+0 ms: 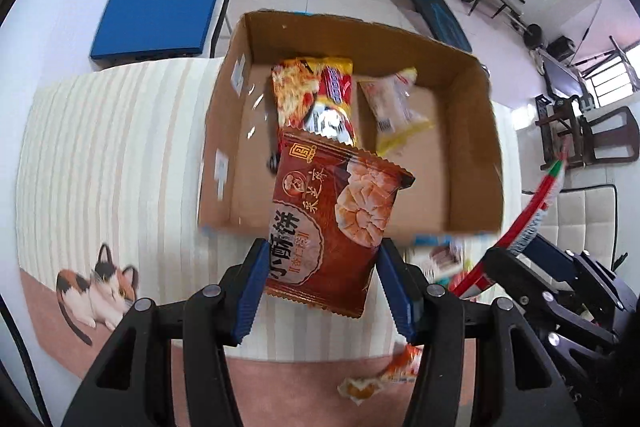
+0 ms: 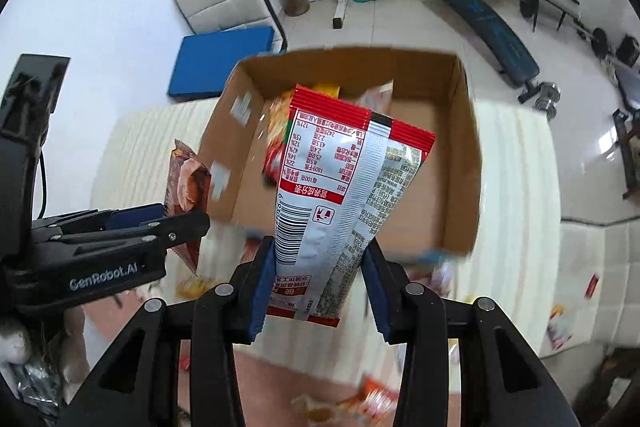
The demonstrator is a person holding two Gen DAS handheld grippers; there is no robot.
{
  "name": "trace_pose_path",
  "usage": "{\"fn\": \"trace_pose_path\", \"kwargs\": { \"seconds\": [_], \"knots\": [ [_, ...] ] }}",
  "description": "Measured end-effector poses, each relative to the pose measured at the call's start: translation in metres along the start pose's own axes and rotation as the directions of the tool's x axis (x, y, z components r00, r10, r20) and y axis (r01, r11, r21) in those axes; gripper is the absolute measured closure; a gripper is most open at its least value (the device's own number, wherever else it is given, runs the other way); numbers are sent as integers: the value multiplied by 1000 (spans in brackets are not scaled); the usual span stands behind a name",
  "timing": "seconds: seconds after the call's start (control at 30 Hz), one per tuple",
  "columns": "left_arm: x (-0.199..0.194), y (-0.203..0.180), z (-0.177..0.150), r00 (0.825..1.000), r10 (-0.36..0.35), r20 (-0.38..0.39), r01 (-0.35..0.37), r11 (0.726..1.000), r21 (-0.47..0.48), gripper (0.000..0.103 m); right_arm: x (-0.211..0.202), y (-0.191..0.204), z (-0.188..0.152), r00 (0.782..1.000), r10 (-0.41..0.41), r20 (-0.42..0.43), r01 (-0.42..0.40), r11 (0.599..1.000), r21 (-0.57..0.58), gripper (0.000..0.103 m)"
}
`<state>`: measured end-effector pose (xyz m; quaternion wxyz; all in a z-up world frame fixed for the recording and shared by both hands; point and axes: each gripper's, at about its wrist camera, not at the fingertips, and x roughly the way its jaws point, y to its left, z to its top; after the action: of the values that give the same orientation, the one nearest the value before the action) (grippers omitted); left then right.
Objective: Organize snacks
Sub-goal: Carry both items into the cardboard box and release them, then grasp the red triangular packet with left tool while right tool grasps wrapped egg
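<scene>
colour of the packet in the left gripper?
Reddish-brown packet with pastry photo, clearest in the left wrist view.

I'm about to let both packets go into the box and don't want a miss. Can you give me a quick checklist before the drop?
1. Left hand-held gripper clamps the brown pastry packet: ok.
2. Right hand-held gripper clamps the red and silver packet: ok.
3. Cardboard box is open on top: ok.
4. Free floor space in the box, on its right side: ok.
5. Both packets fully over the opening: cannot tell; each held end seems to sit near the box's front edge.
6. Loose snacks left on the table for later: ok.
</scene>
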<state>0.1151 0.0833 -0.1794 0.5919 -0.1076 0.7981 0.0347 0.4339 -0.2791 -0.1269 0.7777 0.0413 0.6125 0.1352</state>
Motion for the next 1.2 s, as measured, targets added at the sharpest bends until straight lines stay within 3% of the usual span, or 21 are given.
{"fn": "trace_pose_path", "kwargs": {
  "seconds": [0.13,0.27,0.4,0.6,0.77,0.83,0.87,0.9,0.93,1.0,1.2],
  "knots": [
    [29,8,43,997,1,-75,-4,999,-43,51,37,-6,35,998,-27,-48,27,1000,-8,58],
    [67,15,67,986,-5,-164,-6,998,-66,51,77,-12,51,992,-41,-121,41,999,-2,58],
    [105,20,72,966,-20,-259,-1,997,-81,51,117,-18,54,979,-46,-200,49,999,11,58],
    [137,25,66,942,-34,-333,1,995,-98,50,154,-23,46,963,-35,-268,43,999,23,57],
    [143,29,61,939,-50,-340,9,992,-123,50,172,-32,44,944,17,-330,5,998,64,51],
    [142,29,60,939,-61,-338,23,993,-117,46,173,-34,44,941,13,-339,10,998,68,38],
    [140,30,59,940,-62,-335,25,993,-114,43,173,-35,44,942,11,-334,12,998,66,24],
    [137,30,60,943,-59,-326,23,993,-114,37,171,-35,44,944,1,-330,20,998,63,18],
    [135,31,60,945,-61,-321,26,993,-113,24,171,-36,44,945,5,-327,17,998,66,16],
    [130,32,60,948,-64,-312,31,994,-110,16,168,-38,43,945,13,-326,14,997,79,12],
    [106,32,56,962,-44,-269,23,996,-81,15,148,-36,36,966,-41,-256,54,998,46,9]
  ]
}}
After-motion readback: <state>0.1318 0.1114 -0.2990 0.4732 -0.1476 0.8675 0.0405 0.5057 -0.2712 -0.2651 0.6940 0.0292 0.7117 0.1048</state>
